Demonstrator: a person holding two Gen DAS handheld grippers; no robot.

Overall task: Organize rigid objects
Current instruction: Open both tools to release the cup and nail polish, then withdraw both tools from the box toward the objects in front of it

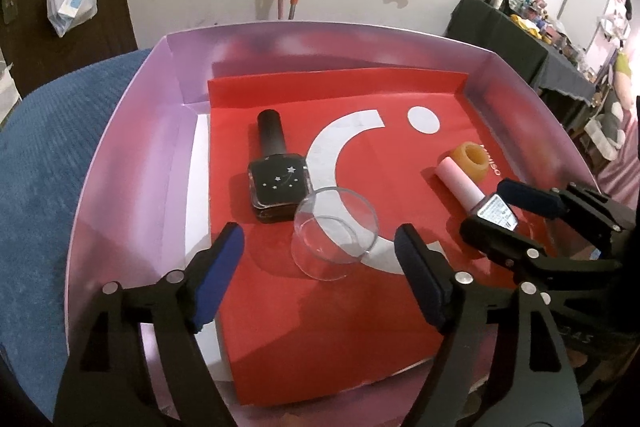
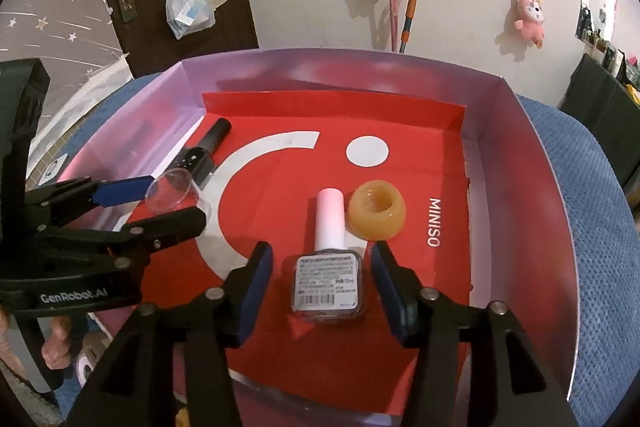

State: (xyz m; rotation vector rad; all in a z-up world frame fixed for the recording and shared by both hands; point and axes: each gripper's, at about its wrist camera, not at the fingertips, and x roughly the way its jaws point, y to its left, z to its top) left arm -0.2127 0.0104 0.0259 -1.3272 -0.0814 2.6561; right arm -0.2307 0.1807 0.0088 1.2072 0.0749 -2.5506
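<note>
Inspection of the pink tray (image 2: 532,163) with red liner. Left gripper (image 1: 320,239): fingers wide, straddling the clear plastic cup (image 1: 335,231) lying on its side, pads not touching it. Right gripper (image 2: 322,267): fingers narrowly parted around the pink-capped bottle (image 2: 326,279), lying flat, pads clear of it. Black bottle (image 1: 276,171) at the cup's 11 o'clock; amber ring (image 2: 377,209) at the pink bottle's 1 o'clock. Judgement: cup light, thin, slippery, prone to rolling; grip across its wall. Bottles rigid, likely glass; hold the square body
</note>
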